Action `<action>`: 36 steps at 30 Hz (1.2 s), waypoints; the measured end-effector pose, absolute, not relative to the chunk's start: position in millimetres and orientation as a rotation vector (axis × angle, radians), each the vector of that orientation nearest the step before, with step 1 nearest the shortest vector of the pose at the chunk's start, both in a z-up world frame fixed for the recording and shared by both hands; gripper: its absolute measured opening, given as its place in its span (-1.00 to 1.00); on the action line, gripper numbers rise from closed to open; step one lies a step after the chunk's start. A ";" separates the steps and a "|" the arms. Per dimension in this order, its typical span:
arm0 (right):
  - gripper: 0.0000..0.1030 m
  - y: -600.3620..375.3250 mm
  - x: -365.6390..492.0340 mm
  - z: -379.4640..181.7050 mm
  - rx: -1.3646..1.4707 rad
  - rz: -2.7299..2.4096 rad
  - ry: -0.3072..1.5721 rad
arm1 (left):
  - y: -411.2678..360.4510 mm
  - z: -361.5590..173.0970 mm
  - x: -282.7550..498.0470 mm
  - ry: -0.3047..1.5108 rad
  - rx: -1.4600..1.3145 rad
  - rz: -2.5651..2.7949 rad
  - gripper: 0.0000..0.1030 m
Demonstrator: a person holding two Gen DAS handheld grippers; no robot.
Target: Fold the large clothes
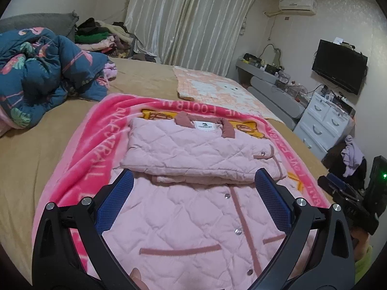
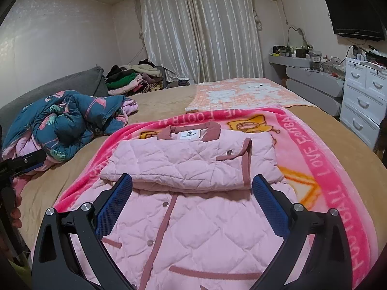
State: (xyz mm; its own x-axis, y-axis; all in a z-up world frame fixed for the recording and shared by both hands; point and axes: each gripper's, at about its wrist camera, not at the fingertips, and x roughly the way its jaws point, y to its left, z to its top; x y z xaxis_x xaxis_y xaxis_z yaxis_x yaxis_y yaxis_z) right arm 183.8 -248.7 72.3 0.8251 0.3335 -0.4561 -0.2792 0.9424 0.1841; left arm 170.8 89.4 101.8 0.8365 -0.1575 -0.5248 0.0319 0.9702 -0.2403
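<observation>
Pink football blanket (image 2: 321, 159) spread on tan bed (image 2: 154, 101); flamingo quilt (image 2: 70, 120) bunched far left; white drawers (image 2: 362, 101) far right; curtains (image 2: 200, 29) behind.

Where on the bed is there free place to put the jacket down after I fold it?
Bare tan sheet lies between the flamingo quilt and the peach towel, also beside the pink blanket on its left. Crowded: the clothes pile near the curtains, and the blanket itself under the pink jacket.
</observation>
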 end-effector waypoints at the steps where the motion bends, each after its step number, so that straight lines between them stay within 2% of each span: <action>1: 0.92 -249.6 180.8 71.5 0.113 0.326 0.504 | 88.8 101.1 166.0 0.569 -0.214 -0.088 0.82; 18: 0.92 -276.1 128.2 61.9 0.152 0.320 0.509 | 93.8 68.4 110.3 0.625 -0.217 -0.051 0.82; 36: 0.92 -296.1 90.0 46.6 0.151 0.308 0.559 | 146.8 16.2 68.5 0.775 -0.295 0.013 0.82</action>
State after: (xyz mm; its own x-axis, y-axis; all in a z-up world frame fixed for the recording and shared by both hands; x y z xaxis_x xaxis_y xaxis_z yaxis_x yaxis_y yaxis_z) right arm 90.0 -296.1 46.6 0.8031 0.3274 -0.4977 -0.2462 0.9432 0.2233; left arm 68.5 146.8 16.2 0.7161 -0.0961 -0.6914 -0.1198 0.9589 -0.2573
